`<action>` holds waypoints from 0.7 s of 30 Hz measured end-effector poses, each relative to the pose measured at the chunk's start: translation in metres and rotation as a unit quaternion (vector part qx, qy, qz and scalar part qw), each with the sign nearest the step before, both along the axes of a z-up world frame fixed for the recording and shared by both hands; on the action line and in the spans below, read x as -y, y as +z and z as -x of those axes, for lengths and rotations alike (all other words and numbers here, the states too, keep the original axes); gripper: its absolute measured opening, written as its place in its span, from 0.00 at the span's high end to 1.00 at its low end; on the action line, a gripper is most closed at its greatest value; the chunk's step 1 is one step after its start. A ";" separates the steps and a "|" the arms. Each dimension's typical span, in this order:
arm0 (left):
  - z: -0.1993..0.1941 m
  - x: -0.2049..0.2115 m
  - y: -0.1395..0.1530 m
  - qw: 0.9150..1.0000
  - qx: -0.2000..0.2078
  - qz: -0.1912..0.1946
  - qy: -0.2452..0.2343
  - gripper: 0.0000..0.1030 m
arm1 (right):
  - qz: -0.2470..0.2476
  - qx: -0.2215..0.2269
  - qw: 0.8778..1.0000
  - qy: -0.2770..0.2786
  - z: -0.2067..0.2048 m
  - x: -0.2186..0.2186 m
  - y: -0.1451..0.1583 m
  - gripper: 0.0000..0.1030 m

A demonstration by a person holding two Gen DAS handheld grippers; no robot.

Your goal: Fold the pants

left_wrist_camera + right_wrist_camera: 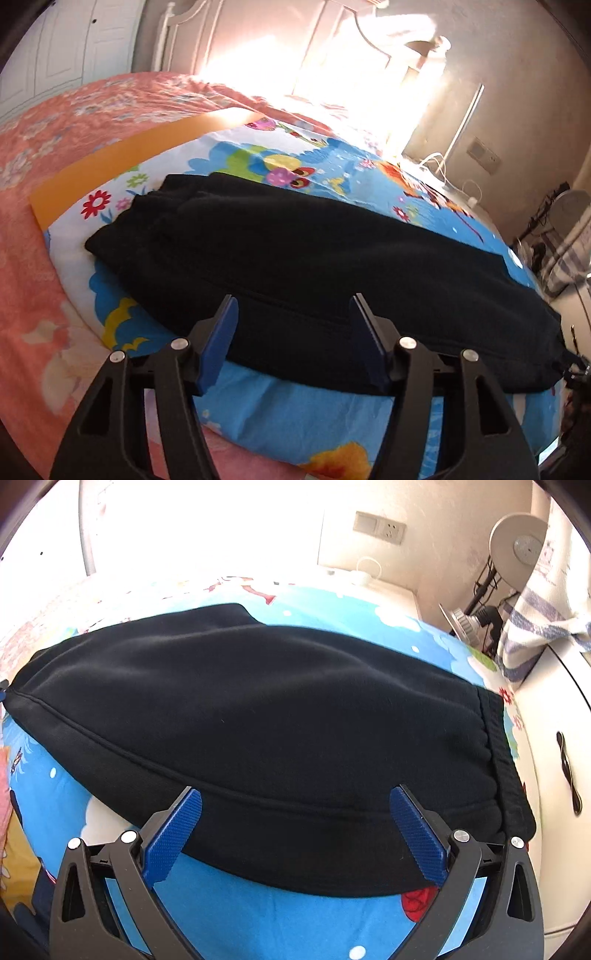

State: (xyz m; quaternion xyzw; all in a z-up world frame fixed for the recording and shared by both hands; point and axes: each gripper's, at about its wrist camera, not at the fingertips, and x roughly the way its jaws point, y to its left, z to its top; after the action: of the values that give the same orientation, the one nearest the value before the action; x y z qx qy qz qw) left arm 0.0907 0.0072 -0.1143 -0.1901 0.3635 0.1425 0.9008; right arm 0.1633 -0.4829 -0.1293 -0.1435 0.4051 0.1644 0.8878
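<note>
Both your left gripper point(291, 308) and right gripper point(295, 799) gape empty over the black pants point(258, 701); pinching one layer risks unfolding them.

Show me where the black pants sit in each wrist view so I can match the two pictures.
Left wrist: the black pants stretch across the middle, from upper left to the right edge, just past the open tongs.
Right wrist: the pants fill the centre, ribbed waistband at right.
Shared landmark: the blue cartoon sheet under them.
</note>
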 end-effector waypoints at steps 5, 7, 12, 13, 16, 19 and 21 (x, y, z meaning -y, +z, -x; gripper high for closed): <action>-0.006 0.018 -0.031 0.994 -0.105 -0.033 -0.015 0.25 | 0.002 0.009 0.999 -0.049 -0.015 0.001 -0.005 0.05; -0.001 0.013 -0.026 0.992 -0.127 -0.021 -0.013 0.29 | -0.027 -0.019 0.997 -0.076 -0.023 0.012 -0.012 0.05; -0.031 -0.004 0.017 0.996 -0.076 -0.054 0.007 0.34 | 0.008 -0.044 0.996 -0.072 -0.022 0.011 -0.025 0.05; -0.046 -0.015 0.019 0.996 -0.073 -0.047 0.012 0.36 | 0.009 -0.048 0.996 -0.073 -0.023 0.011 -0.025 0.05; -0.094 -0.050 0.004 0.996 -0.087 -0.016 0.010 0.48 | 0.007 -0.054 0.996 -0.071 -0.027 0.011 -0.025 0.05; -0.130 -0.082 -0.025 0.979 -0.187 -0.067 0.052 0.50 | 0.009 -0.047 0.996 -0.069 -0.023 0.011 -0.024 0.05; -0.131 -0.097 -0.018 0.981 -0.166 -0.027 0.093 0.54 | 0.010 -0.054 0.996 -0.070 -0.023 0.012 -0.023 0.05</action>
State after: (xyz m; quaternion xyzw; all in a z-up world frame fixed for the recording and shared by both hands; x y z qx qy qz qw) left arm 0.2220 0.1043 -0.1319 -0.1719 0.4844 0.2648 0.8159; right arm 0.1859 -0.4947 -0.1527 -0.1144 0.4632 0.1049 0.8726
